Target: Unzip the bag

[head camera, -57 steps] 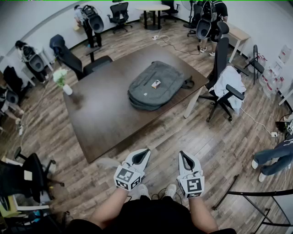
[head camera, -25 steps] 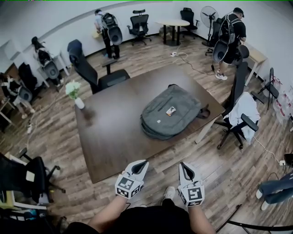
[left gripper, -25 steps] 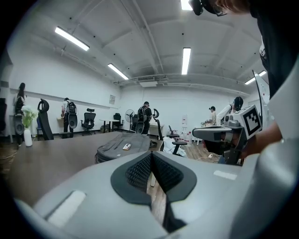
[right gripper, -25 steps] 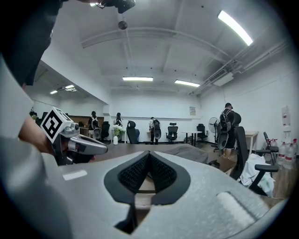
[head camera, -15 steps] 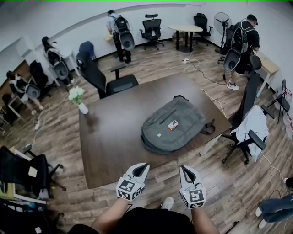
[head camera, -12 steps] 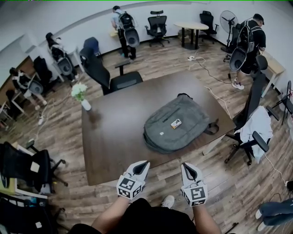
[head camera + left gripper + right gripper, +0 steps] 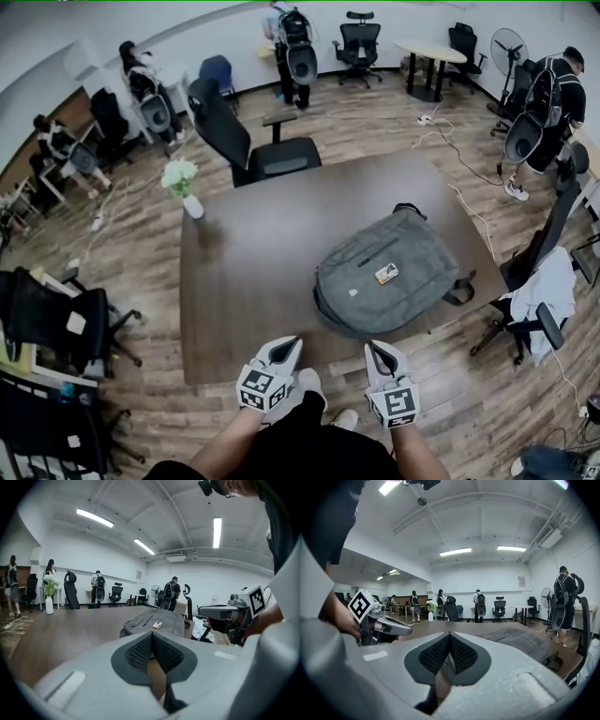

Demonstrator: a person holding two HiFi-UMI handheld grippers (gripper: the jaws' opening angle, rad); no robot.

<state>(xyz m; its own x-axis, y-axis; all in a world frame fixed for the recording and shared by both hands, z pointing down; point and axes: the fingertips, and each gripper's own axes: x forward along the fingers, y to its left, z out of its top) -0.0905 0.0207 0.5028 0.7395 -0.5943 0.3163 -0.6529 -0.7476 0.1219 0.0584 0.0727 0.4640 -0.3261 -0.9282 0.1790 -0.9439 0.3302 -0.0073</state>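
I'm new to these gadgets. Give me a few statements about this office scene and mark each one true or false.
1. A grey backpack lies flat on the dark table. True.
2. Both grippers already touch the backpack. False: the left gripper and the right gripper are short of it, by the table's near edge.
3. A vase of white flowers stands near a table corner. True.
4. The left gripper pinches a zip puller. False: its jaws are together with nothing between them.
5. A small flat object rests on top of the backpack. True.
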